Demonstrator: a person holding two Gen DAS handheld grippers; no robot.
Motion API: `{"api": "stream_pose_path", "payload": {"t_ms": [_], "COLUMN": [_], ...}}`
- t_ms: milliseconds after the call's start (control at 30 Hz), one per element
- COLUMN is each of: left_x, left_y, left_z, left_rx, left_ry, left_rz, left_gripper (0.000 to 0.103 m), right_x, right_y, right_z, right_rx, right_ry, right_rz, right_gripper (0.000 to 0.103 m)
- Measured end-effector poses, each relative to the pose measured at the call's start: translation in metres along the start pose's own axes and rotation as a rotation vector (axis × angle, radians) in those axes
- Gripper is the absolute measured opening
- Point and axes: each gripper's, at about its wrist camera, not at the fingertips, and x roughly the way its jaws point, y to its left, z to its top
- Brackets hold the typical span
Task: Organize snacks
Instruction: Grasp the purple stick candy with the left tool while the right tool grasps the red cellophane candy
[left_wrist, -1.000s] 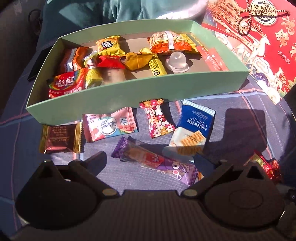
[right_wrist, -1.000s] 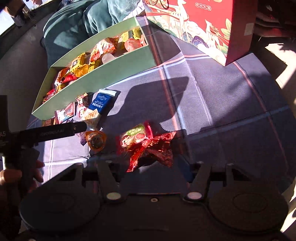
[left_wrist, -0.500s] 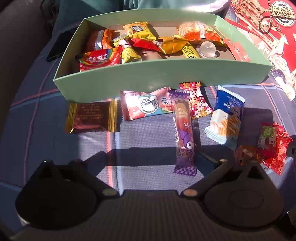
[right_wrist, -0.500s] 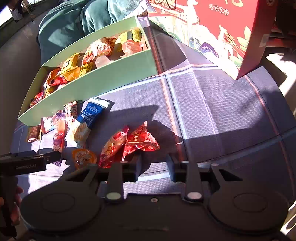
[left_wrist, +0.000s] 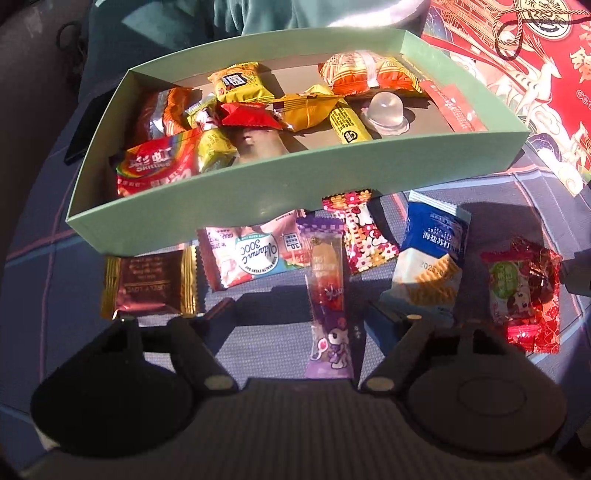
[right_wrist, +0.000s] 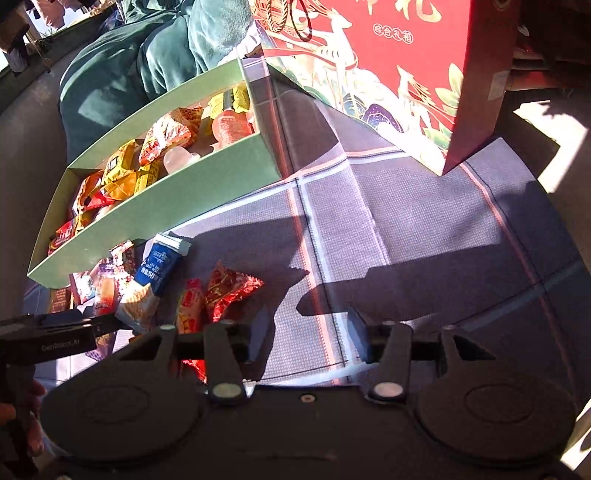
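Where sun strikes, pink packet reads "Vitamin C 3000"; Skittles bag.

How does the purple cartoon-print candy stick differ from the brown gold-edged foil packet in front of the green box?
The purple cartoon-print candy stick is long and narrow; the brown gold-edged foil packet is squat, nearly square. The stick lies end-on towards the green cardboard box, overlapping a pink sachet; the packet lies crosswise, clear of its neighbours. Both lie sealed on the blue cloth.
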Motion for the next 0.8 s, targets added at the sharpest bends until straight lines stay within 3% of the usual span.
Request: {"api": "stream_pose_path", "payload": {"t_ms": [33, 67, 100, 133, 233, 533, 800], "left_x": [-0.002, -0.004, -0.005, -0.007, -0.011, -0.02, -0.016], "left_y": [-0.002, -0.005, -0.006, -0.004, 0.003, 0.032, 0.019], "left_z": [0.0, -0.001, -0.001, -0.003, -0.009, -0.025, -0.024], "left_rx": [0.017, 0.041, 0.047, 0.045, 0.021, -0.05, -0.007], "left_ry": [-0.006, -0.014, -0.012, -0.008, -0.001, 0.026, 0.007], "left_rz": [-0.012, -0.013, -0.025, -0.035, -0.051, -0.069, -0.075], "left_gripper": [0.051, 0.031, 0.02, 0.017, 0.017, 0.022, 0.051], "right_x": [-0.001, -0.001, 0.0, 0.002, 0.01, 0.014, 0.004], "right_y": [0.0, 0.002, 0.003, 0.007, 0.017, 0.031, 0.02], "right_z": [0.0, -0.001, -0.001, -0.001, 0.0, 0.01, 0.006], "right_rx": [0.006, 0.009, 0.008, 0.007, 0.0, -0.021, 0.024], "right_ry": [0.003, 0.007, 0.009, 0.015, 0.033, 0.006, 0.003], "right_rz": [0.016, 0.036, 0.053, 0.08, 0.118, 0.101, 0.137], "right_gripper": [0.048, 0.048, 0.048, 0.048, 0.048, 0.049, 0.052]}}
